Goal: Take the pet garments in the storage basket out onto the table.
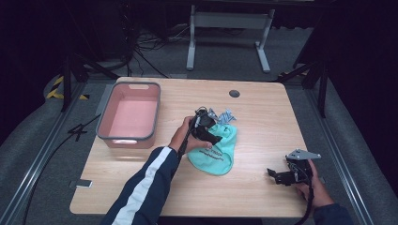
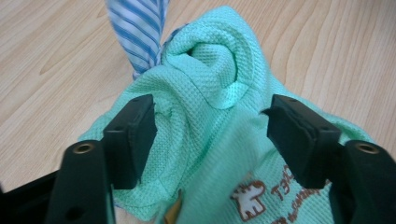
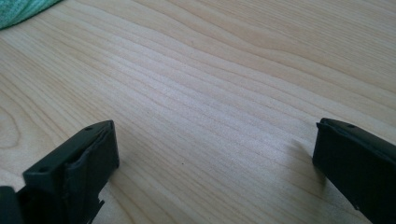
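A mint-green knitted garment with a small printed animal and lettering lies crumpled at the middle of the wooden table. My left gripper sits over its upper end. In the left gripper view the left gripper is open, its jaws standing on either side of a raised fold of the green garment without squeezing it. A blue-and-white striped cloth pokes out beyond the fold, and the striped cloth lies just behind the garment. My right gripper rests open near the front right edge, with bare wood between its jaws.
A pink bin with a grey rim stands on the left part of the table. A round cable hole sits near the far edge. A corner of the green garment shows at the top left of the right gripper view.
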Tool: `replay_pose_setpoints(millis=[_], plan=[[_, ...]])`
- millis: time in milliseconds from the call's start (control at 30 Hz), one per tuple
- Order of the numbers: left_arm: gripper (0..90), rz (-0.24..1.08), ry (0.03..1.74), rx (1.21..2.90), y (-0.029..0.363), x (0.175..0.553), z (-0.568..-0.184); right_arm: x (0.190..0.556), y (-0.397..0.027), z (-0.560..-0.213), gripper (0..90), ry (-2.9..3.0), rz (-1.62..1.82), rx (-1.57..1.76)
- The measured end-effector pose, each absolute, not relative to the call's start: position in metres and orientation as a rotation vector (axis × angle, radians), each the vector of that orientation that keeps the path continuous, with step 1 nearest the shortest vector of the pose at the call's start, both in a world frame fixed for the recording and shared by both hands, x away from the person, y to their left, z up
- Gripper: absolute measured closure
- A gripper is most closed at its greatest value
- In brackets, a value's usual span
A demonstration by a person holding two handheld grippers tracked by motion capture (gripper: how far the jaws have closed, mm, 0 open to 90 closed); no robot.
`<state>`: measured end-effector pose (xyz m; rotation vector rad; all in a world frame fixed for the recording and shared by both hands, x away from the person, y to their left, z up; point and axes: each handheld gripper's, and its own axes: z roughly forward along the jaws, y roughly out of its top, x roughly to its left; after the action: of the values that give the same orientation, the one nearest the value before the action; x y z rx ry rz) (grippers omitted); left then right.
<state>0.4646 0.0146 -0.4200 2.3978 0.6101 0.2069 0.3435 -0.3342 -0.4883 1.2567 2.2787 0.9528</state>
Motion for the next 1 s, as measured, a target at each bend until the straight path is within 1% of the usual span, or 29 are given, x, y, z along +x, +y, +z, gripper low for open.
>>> replay_pose_setpoints(millis=[167,333,633,1000], plan=[[25.2,0.210,0.610,2.411,0.015,0.464,-0.418,0.343,-0.334,-0.488,0.7,2.280,0.953,1.258],[22.8,0.220,0.593,2.410,0.019,0.462,-0.414,0.343,-0.334,-0.488,0.7,2.280,0.953,1.257],[23.4,0.260,0.526,2.414,0.024,0.451,-0.399,0.343,-0.334,-0.488,0.7,2.280,0.953,1.258],[24.2,0.307,0.449,2.470,0.031,0.436,-0.385,0.343,-0.334,-0.488,0.7,2.280,0.953,1.259]])
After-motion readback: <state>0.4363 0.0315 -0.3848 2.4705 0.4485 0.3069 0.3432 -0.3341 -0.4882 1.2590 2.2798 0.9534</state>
